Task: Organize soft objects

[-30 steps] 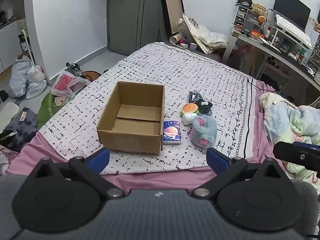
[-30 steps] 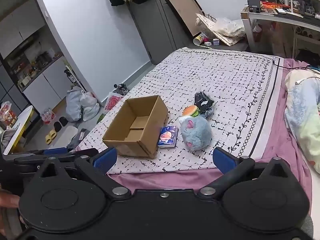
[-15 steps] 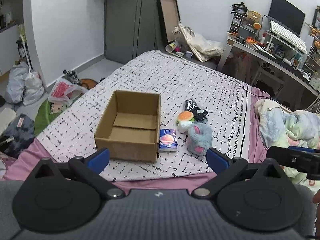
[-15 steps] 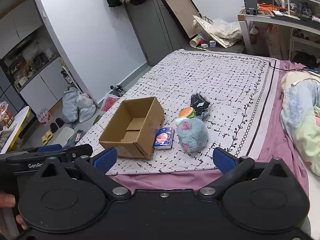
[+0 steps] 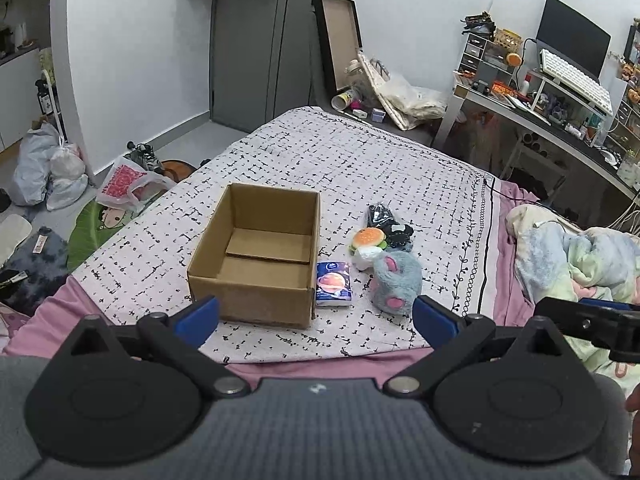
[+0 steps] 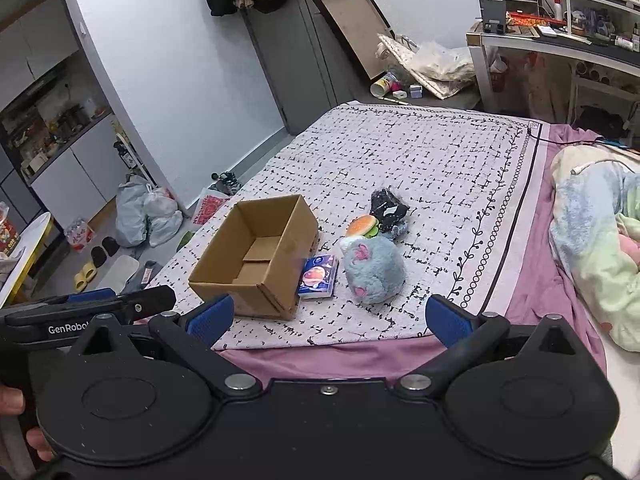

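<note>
Left wrist view: the left gripper is spread wide and holds nothing, hanging over the bed's near edge. The open brown cardboard box sits straight ahead of it, empty, its long axis running away from the claw.
Soft things: the fluffy blue-grey plush with pink patches lies ahead and to the right, just beside the small blue tissue pack printed with a planet, which touches the box's right wall. The burger-shaped squishy toy and a crumpled black item (I cannot tell what it is) sit behind.
Right wrist view: the right gripper is also wide apart and empty, level, aimed forward. The plush lies almost dead ahead.
Nearer hand: the right, I judge; nothing is boxed yet.
</note>
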Available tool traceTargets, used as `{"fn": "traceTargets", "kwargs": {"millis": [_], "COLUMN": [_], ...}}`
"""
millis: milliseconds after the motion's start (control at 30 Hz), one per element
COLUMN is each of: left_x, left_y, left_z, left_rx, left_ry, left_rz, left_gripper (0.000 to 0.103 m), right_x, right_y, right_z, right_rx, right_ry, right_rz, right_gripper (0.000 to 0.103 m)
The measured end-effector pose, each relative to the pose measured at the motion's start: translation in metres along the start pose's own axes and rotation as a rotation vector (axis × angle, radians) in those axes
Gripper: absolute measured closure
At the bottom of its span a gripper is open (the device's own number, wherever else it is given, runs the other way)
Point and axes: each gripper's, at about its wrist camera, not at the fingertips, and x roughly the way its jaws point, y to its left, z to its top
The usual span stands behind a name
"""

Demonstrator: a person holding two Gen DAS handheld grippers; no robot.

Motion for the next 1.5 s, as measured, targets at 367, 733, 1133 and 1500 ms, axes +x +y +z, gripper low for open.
{"fn": "traceTargets", "kwargs": {"millis": [367, 733, 1133, 1500], "left_x": [-0.002, -0.003, 0.0, 0.019], "left_y": [-0.003, -0.002, -0.005, -0.013], "left_z": [0.0, 0.0, 0.0, 0.0], "left_rx": [0.01, 0.005, 0.005, 0.008], "left_ry": [-0.013, -0.014, -0.025, -0.035], "left_rz": [-0.015, -0.012, -0.015, -0.025], "left_gripper": [0.001, 0.001, 0.001, 0.001], "right_x": [-0.001, -0.001, 0.001, 0.028], "right_y": [0.0, 0.0, -0.003, -0.016], "right_z": [0.0, 0.0, -0.002, -0.003], "right_rx": [0.008, 0.007, 0.008, 0.02], "right_ry": [-0.008, -0.018, -0.03, -0.009], "right_rz": [-0.015, -0.033, -0.027, -0.017], "right_gripper": [0.0, 0.0, 0.0, 0.0]}}
